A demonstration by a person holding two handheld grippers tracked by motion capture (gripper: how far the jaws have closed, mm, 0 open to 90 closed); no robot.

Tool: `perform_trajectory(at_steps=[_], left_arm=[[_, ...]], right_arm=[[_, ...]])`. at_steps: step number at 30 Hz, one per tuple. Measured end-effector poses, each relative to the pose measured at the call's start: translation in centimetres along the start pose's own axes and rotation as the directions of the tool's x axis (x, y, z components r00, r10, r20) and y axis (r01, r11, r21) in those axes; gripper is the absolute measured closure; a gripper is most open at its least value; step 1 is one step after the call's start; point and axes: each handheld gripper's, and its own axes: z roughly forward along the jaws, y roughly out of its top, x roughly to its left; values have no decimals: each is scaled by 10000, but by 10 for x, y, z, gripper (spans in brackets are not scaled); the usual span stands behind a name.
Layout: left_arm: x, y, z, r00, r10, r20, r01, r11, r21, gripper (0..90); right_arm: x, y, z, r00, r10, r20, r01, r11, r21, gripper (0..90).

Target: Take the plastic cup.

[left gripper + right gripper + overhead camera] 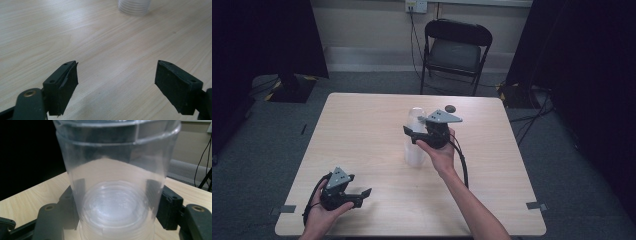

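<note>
A stack of clear plastic cups [414, 147] stands upright near the middle of the wooden table [362, 125]. My right gripper [411, 133] comes at the stack from the right, about halfway up. In the right gripper view its jaws press against both sides of the top clear cup [115, 170], and ribbed rims of the cups under it [115, 232] show below. My left gripper [364, 194] is held low near the table's front left corner, open, with bare wood between its fingers [62, 87]. The stack's base [134, 6] lies well ahead of it.
A black folding chair [456, 47] stands beyond the table's far edge. A small dark object [450, 108] lies near that edge, behind the right gripper. Grey tape marks [288, 208] sit at the front corners. Dark curtains hang on both sides.
</note>
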Motion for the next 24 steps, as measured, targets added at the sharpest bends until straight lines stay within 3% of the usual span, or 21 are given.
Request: perform_trajectory(at_steps=[8, 24], left_arm=[[0, 0, 0, 10000, 30, -7, -30, 10000, -3, 184], [0, 0, 1, 10000, -55, 8, 55, 10000, 16, 184]], right_arm=[[1, 6, -5, 10000, -95, -6, 95, 9998, -183, 333], [-2, 23, -19, 9994, 196, -284, -216, 9973, -700, 358]])
